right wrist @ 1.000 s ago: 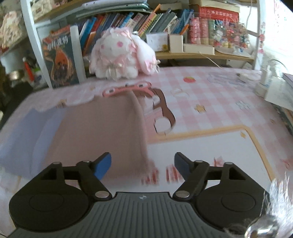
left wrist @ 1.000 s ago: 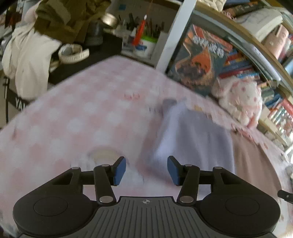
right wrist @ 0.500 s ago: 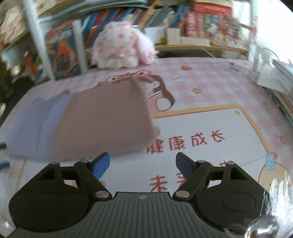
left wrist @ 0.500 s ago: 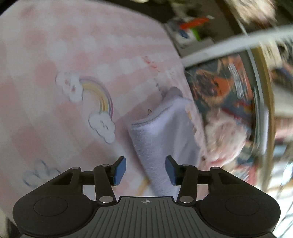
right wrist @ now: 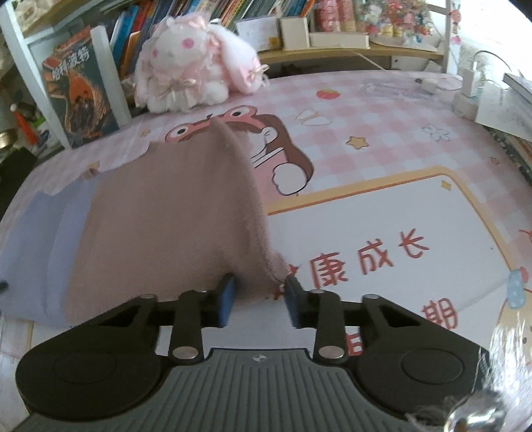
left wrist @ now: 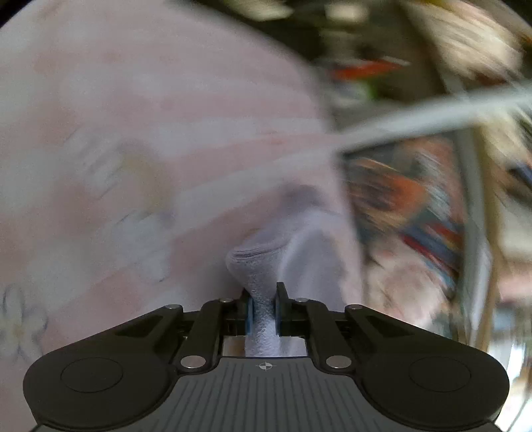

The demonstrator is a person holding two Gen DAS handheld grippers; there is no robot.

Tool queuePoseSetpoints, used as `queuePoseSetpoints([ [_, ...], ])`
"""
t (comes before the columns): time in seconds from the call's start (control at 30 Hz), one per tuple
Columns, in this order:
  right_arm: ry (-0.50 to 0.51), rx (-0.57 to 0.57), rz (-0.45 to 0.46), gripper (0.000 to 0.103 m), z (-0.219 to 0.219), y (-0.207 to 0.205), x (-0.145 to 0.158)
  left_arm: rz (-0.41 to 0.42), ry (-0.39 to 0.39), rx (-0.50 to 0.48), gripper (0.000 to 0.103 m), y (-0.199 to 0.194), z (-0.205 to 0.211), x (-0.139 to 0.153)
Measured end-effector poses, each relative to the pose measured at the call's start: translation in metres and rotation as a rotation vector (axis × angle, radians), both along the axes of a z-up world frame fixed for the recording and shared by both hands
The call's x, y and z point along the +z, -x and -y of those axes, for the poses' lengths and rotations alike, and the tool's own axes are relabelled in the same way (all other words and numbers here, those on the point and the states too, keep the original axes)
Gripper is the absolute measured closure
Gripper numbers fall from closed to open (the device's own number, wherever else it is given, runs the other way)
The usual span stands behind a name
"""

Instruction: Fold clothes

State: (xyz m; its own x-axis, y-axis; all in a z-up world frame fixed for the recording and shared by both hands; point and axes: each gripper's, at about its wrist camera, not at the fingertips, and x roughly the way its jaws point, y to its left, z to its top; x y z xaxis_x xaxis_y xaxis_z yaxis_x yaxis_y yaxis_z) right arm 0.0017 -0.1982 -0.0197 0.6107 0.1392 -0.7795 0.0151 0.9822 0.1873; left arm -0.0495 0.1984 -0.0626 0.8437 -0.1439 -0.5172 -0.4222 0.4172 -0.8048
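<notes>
A lavender cloth point(left wrist: 262, 266) lies on the pink checked table mat point(left wrist: 133, 133); my left gripper point(left wrist: 263, 310) is shut on its near corner, the fabric bunched between the blue pads. This view is blurred. In the right wrist view the same lavender cloth point(right wrist: 40, 239) lies at the left, partly under a dusty pink cloth point(right wrist: 166, 212) spread flat. My right gripper point(right wrist: 257, 294) is partly closed around the pink cloth's near right corner, the jaws still a little apart with fabric between them.
A pink plush rabbit point(right wrist: 193, 69) sits at the back of the mat before a bookshelf point(right wrist: 232, 13). A large book point(right wrist: 79, 86) leans by a white shelf post. Papers and a charger point(right wrist: 472, 89) lie at the right edge.
My left gripper moved onto the lavender cloth's corner and closed on it. My right gripper moved forward to the pink cloth's corner and its jaws narrowed around it.
</notes>
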Motion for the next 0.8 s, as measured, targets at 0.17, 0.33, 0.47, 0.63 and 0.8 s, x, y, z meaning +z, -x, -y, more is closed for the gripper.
queuePoseSetpoints([
  [0.17,0.011,0.015,0.0,0.075,-0.002,-0.002,-0.001,-0.062,-0.021,-0.02,0.091,0.002,-0.003,-0.014],
  [0.33,0.015,0.023,-0.005,0.075,-0.001,-0.004,0.0,-0.078,0.119,0.031,0.081,-0.004,-0.008,-0.032],
  [0.47,0.013,0.029,-0.01,0.075,-0.001,-0.006,-0.001,-0.063,0.119,0.037,0.081,-0.009,-0.004,-0.03],
  [0.63,0.007,0.055,-0.014,0.075,0.002,-0.01,0.004,-0.074,0.103,0.041,0.09,-0.013,-0.005,-0.029],
  [0.8,0.011,0.111,0.023,0.073,0.006,-0.022,0.016,-0.071,0.095,0.047,0.09,-0.011,-0.004,-0.029],
])
